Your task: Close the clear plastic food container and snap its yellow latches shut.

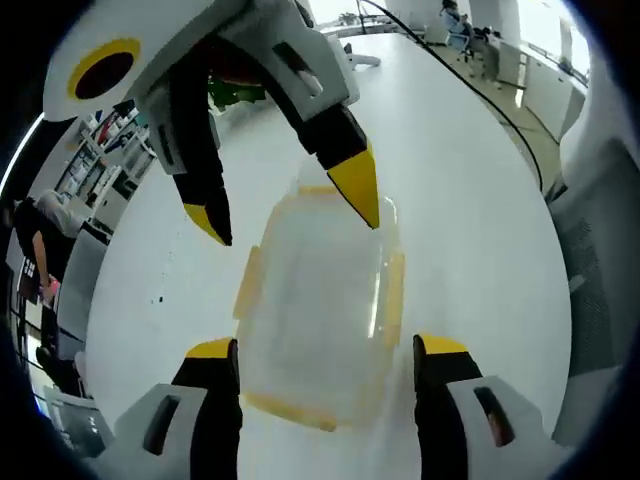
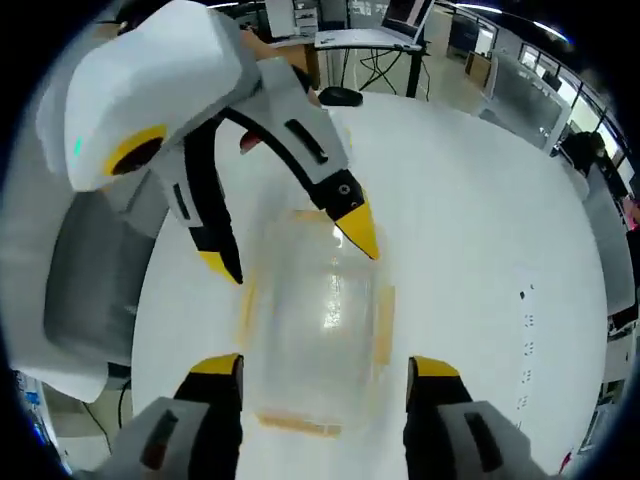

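Big white surface (image 1: 470,200) runs wide on all sides, bare w/ plenty of room around the work; its far edge curves off toward desks and office clutter in the background, and a black cable (image 1: 480,85) trails across it well away from the container. Clear plastic container (image 1: 320,300) sits on the surface mid-frame, lid on top, yellow latches (image 1: 395,285) showing along its sides & ends; blur makes it hard to tell if any latch is snapped down. In the left gripper view, the left hand-held gripper (image 1: 325,350) is released, jaws spread wide w/ the near end of the container between them, gaps on both sides. Right hand-held gripper (image 1: 290,215) comes in from the top there, also spread, one yellow tip over the far end of the lid, other tip off to the side over bare surface; can't tell if it touches. In the right gripper view, same setup mirrored: right hand-held gripper (image 2: 325,365) straddles the container (image 2: 315,330), left hand-held gripper (image 2: 290,260) opposite, one tip by the lid's far edge.
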Action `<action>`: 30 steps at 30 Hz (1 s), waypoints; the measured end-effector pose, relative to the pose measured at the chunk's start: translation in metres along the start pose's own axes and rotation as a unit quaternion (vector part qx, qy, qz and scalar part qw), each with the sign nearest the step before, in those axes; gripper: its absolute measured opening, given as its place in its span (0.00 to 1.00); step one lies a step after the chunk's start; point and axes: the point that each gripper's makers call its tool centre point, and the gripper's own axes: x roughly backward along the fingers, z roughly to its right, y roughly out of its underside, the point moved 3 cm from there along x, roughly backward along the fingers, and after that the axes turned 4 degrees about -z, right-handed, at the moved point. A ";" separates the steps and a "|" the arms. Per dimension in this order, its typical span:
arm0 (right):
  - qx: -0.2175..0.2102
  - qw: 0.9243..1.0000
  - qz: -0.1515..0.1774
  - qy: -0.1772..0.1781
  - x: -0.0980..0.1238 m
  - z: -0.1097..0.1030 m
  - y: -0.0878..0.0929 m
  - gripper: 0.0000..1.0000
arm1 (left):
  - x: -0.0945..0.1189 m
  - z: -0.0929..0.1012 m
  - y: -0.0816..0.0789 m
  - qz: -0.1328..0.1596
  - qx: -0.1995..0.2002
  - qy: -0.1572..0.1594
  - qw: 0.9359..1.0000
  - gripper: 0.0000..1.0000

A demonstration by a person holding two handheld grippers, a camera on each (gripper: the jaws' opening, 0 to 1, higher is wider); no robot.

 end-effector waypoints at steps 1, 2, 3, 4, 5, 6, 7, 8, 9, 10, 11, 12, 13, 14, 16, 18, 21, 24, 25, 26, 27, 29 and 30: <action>0.000 1.000 0.000 0.002 -0.001 -0.001 0.001 0.67 | -0.001 -0.001 0.001 -0.002 -0.001 0.000 1.000 0.73; 0.001 1.000 0.001 0.005 -0.001 -0.003 0.002 0.68 | -0.002 -0.001 0.003 -0.006 -0.003 0.002 1.000 0.75; 0.001 1.000 0.002 0.010 -0.002 -0.004 0.003 0.69 | -0.003 -0.002 0.005 -0.010 -0.007 0.004 1.000 0.78; 0.001 1.000 0.004 0.015 -0.002 -0.004 0.004 0.69 | -0.004 -0.002 0.006 -0.012 -0.010 0.005 1.000 0.79; -0.002 1.000 0.002 0.020 -0.002 -0.006 0.006 0.69 | -0.005 -0.005 0.007 -0.014 -0.015 0.001 1.000 0.79; -0.003 1.000 0.003 0.023 -0.003 -0.006 0.007 0.69 | -0.005 -0.006 0.009 -0.017 -0.016 0.002 1.000 0.80; -0.008 1.000 0.006 0.028 -0.004 -0.007 0.009 0.70 | -0.006 -0.008 0.010 -0.020 -0.014 0.003 1.000 0.80; -0.010 1.000 0.008 0.028 -0.005 -0.009 0.010 0.70 | -0.007 -0.009 0.011 -0.022 -0.013 0.003 1.000 0.81; -0.011 0.999 0.007 0.031 -0.006 -0.010 0.011 0.70 | -0.008 -0.009 0.012 -0.024 -0.011 0.006 1.000 0.81; -0.010 0.999 0.010 0.039 -0.006 -0.010 0.011 0.71 | -0.009 -0.010 0.012 -0.026 -0.011 0.006 1.000 0.82; -0.013 0.999 0.010 0.042 -0.007 -0.012 0.012 0.72 | -0.010 -0.010 0.013 -0.028 -0.013 0.007 1.000 0.82; -0.013 0.999 0.012 0.042 -0.007 -0.013 0.012 0.73 | -0.012 -0.011 0.013 -0.029 -0.014 0.008 0.999 0.83; -0.015 0.999 0.015 0.043 -0.008 -0.014 0.012 0.73 | -0.012 -0.012 0.013 -0.030 -0.014 0.010 0.999 0.83; -0.018 0.999 0.014 0.046 -0.010 -0.015 0.014 0.73 | -0.013 -0.012 0.013 -0.033 -0.015 0.013 0.999 0.83; -0.020 0.998 0.012 0.063 -0.012 -0.012 0.017 0.73 | -0.015 -0.012 0.013 -0.035 -0.019 0.016 0.999 0.83; -0.022 0.998 0.011 0.060 -0.015 -0.015 0.018 0.74 | -0.016 -0.013 0.013 -0.039 -0.022 0.018 0.999 0.83; -0.018 0.998 0.004 0.068 -0.021 -0.015 0.021 0.74 | -0.019 -0.014 0.014 -0.041 -0.022 0.020 0.999 0.83; -0.021 0.997 0.007 0.074 -0.023 -0.013 0.021 0.75 | -0.023 -0.013 0.015 -0.047 -0.029 0.024 0.998 0.82; -0.022 0.997 0.008 0.072 -0.025 -0.014 0.021 0.75 | -0.024 -0.012 0.016 -0.050 -0.028 0.027 0.998 0.82; -0.022 0.997 0.007 0.074 -0.027 -0.014 0.022 0.75 | -0.025 -0.011 0.016 -0.050 -0.028 0.030 0.998 0.82; -0.020 0.997 0.003 0.077 -0.028 -0.013 0.023 0.74 | -0.026 -0.010 0.016 -0.051 -0.031 0.032 0.998 0.81; -0.018 0.997 -0.001 0.077 -0.029 -0.014 0.024 0.72 | -0.029 -0.010 0.018 -0.056 -0.033 0.036 0.997 0.81; -0.020 0.997 0.001 0.078 -0.029 -0.013 0.024 0.72 | -0.030 -0.010 0.018 -0.057 -0.035 0.035 0.997 0.82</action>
